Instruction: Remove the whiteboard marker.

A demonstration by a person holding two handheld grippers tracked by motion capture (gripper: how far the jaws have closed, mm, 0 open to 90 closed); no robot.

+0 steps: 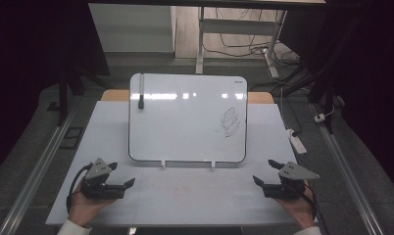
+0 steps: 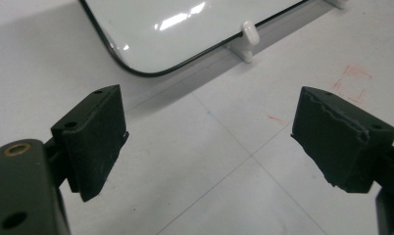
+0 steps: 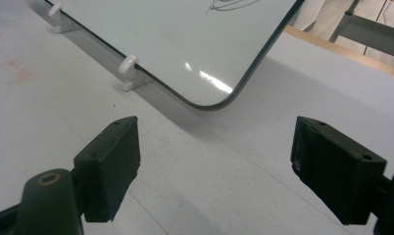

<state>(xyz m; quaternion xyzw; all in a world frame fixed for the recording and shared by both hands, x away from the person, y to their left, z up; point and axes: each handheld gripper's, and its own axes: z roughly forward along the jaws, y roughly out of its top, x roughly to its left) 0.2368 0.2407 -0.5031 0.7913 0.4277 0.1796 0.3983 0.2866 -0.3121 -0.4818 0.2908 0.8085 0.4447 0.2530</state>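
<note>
Both grippers, left (image 1: 117, 175) and right (image 1: 264, 172), rest released and empty on the table (image 1: 185, 200), jaws wide apart.

The whiteboard (image 1: 185, 122) stands propped on two white clips (image 1: 162, 163) between and beyond them, a black scribble (image 1: 229, 122) at its right, a marker (image 1: 141, 92) stuck at its upper left. Likely the marker is wanted; the left gripper should close squarely across its barrel without tipping the board.
</note>
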